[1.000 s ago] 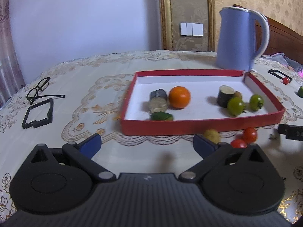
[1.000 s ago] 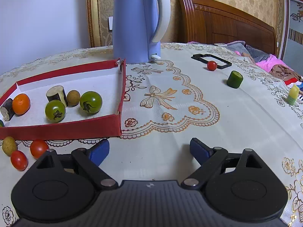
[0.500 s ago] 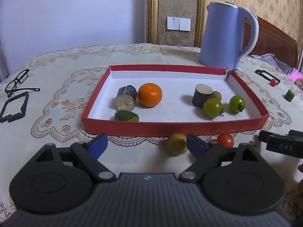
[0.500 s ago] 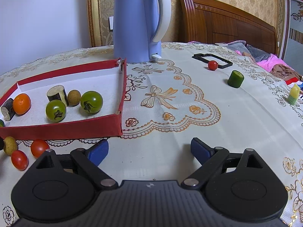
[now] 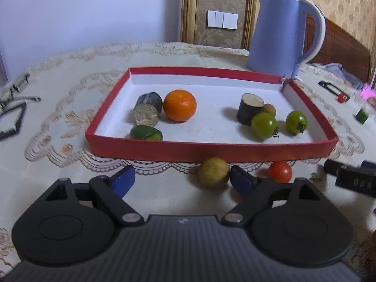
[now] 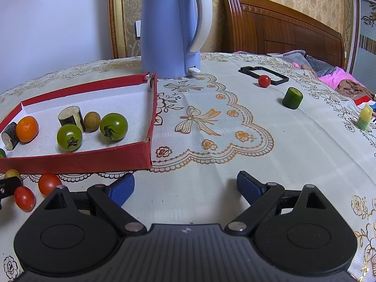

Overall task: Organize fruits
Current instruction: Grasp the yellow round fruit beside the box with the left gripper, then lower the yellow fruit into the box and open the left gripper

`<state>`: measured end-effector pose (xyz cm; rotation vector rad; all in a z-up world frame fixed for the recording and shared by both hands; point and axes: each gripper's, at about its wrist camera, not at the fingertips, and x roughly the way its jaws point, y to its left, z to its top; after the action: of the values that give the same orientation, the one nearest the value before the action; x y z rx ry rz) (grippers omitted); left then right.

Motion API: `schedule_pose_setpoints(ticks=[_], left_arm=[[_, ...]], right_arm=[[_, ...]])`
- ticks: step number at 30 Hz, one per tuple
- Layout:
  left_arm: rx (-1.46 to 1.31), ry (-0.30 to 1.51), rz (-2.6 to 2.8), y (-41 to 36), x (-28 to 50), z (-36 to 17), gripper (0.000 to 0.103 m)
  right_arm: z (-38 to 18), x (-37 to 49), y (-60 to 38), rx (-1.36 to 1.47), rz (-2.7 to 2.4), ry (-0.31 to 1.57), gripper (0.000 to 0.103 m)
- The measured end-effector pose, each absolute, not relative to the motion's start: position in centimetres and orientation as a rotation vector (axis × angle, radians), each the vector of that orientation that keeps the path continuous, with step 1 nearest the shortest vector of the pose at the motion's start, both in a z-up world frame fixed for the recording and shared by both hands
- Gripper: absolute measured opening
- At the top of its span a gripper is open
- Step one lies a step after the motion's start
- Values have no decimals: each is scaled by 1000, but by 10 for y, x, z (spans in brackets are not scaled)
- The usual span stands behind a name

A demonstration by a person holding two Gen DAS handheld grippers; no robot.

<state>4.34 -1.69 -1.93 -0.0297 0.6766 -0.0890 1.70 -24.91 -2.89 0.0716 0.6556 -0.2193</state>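
Left gripper (image 5: 182, 179) fingers apart and just closing, yellow fruit (image 5: 213, 171) between them beside the right finger (image 5: 242, 183), unpressed, red tray (image 5: 211, 151) behind holding orange (image 5: 179, 105) and green tomatoes (image 5: 264, 125), right gripper (image 6: 185, 186) fingers apart over bare bench (image 6: 305, 145).

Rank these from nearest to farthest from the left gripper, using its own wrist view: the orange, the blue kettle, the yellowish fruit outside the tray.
1. Yellowish fruit: on the cloth before the red tray, by the left gripper's right finger.
2. Orange: inside the tray, left of middle.
3. Blue kettle: behind the tray's far right corner.
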Motion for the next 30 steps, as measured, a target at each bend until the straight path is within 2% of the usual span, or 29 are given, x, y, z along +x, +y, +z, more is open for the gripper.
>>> schedule_pose_setpoints(ticks=[2, 3, 4, 7, 10, 11, 24, 30], left_arm=[[-54, 685, -105, -14, 44, -19, 80], [-49, 676, -116, -14, 42, -18, 72], [-42, 672, -136, -16, 40, -18, 60], [-25, 672, -187, -23, 36, -16, 39], [4, 669, -191, -29, 34, -18, 34], [8, 665, -196, -30, 33, -19, 27], [81, 573, -202, -36, 19, 9, 25], [92, 542, -186, -46, 48, 25, 25]], right_arm=[[-29, 17, -249, 72, -219, 656, 94], [-29, 17, -249, 72, -219, 656, 94], [-29, 17, -249, 72, -219, 656, 94], [-29, 17, -249, 72, -219, 656, 94], [-29, 17, -249, 72, -219, 656, 94], [-29, 17, -249, 72, -219, 656, 94], [-29, 17, -249, 73, -219, 655, 94], [-29, 17, -249, 73, -218, 655, 94]])
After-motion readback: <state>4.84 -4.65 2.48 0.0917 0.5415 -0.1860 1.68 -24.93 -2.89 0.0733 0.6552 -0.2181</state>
